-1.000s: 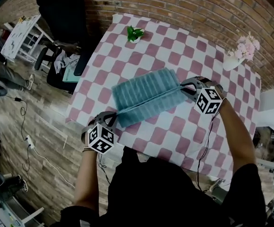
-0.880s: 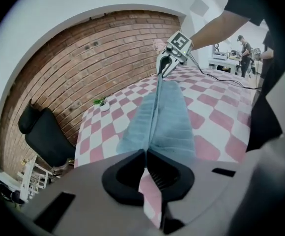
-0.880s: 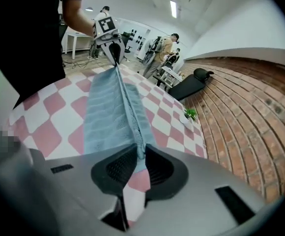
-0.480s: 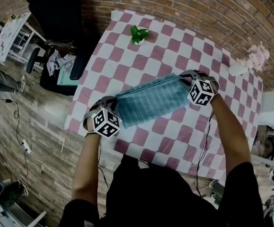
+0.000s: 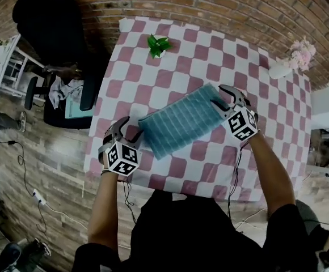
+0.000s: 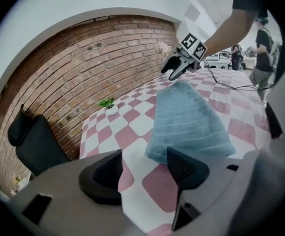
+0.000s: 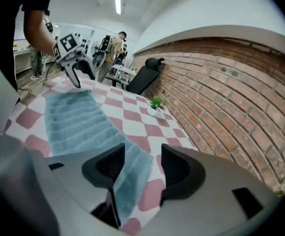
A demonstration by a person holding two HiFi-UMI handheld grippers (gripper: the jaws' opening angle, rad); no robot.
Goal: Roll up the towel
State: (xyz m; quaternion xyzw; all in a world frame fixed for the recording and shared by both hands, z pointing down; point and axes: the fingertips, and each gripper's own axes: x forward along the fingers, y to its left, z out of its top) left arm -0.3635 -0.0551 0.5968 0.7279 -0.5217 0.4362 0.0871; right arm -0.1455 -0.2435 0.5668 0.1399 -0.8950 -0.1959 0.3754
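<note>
The towel (image 5: pixel 181 120) lies flat in the middle of the bench (image 5: pixel 153 67) as a folded strip, its long axis running from 8 o'clock to 2 o'clock in the head view. A small plant (image 5: pixel 156 45) stands well apart at its 11 o'clock.

The left gripper (image 5: pixel 130 127) sits at the strip's 8 o'clock end. Its jaws have just been opening and now stand released. Only bench cloth shows between them, and the towel's near corner lies just past the right-hand jaw.

The right gripper (image 5: pixel 218 95) sits at the 2 o'clock end. Its jaws have also just been opening and stand apart. A corner of the towel lies under the gap between them, but neither pad presses on it.

As I read it, laying out the strip is finished and the rolling itself has not begun (no turn of cloth shows at either end).

The next move likely calls for both sets of jaws to come to one short end and pinch that edge near its two corners. They would then tip it over onto the strip and carry the roll toward the far end. The long edges need to stay in line so the roll does not cone.
</note>
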